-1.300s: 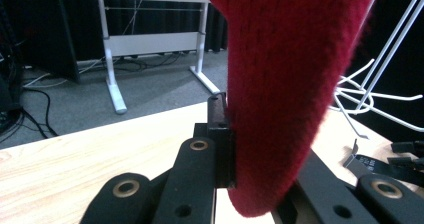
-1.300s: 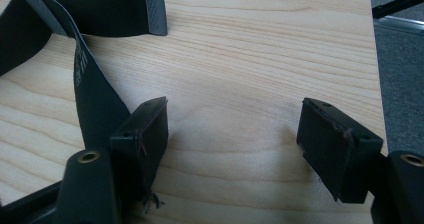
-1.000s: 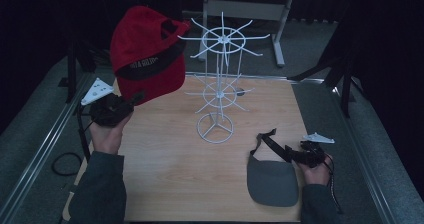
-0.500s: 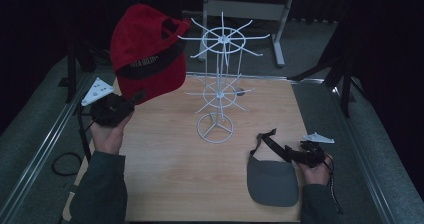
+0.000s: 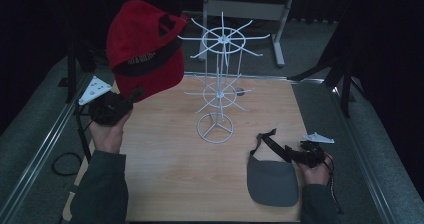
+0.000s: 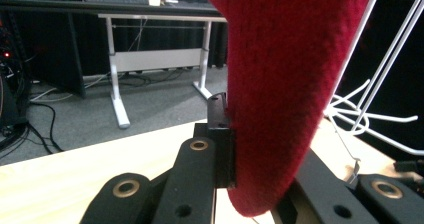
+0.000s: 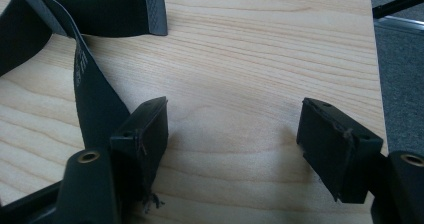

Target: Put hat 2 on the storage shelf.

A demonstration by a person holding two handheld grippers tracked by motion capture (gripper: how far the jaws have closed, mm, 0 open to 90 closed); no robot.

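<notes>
While the left gripper (image 5: 131, 97) sits at the table's left edge, its jaws are clamped on the brim of a red cap (image 5: 142, 49) — the left gripper view shows the red fabric (image 6: 285, 84) pinched between them. The cap is held up off the table (image 5: 175, 174), its crown reaching toward the far left, above the edge strip. Its right side comes close to the top ring of the white wire hat stand (image 5: 220, 84), whose arms spread out over the table's middle; I cannot tell whether cap and arm touch.

At the near right the right gripper (image 5: 292, 154) rests low with its jaws spread wide and nothing between them — bare wood shows in the gap in the right gripper view (image 7: 235, 134). A black strap (image 7: 95, 99) lies against the outside of one jaw. That strap belongs to a grey visor (image 5: 272, 181) lying flat near the table's near-right corner, its brim close to the near edge.

Between the stand's round base and the near edge the wood is open, from the left forearm across to the visor.
</notes>
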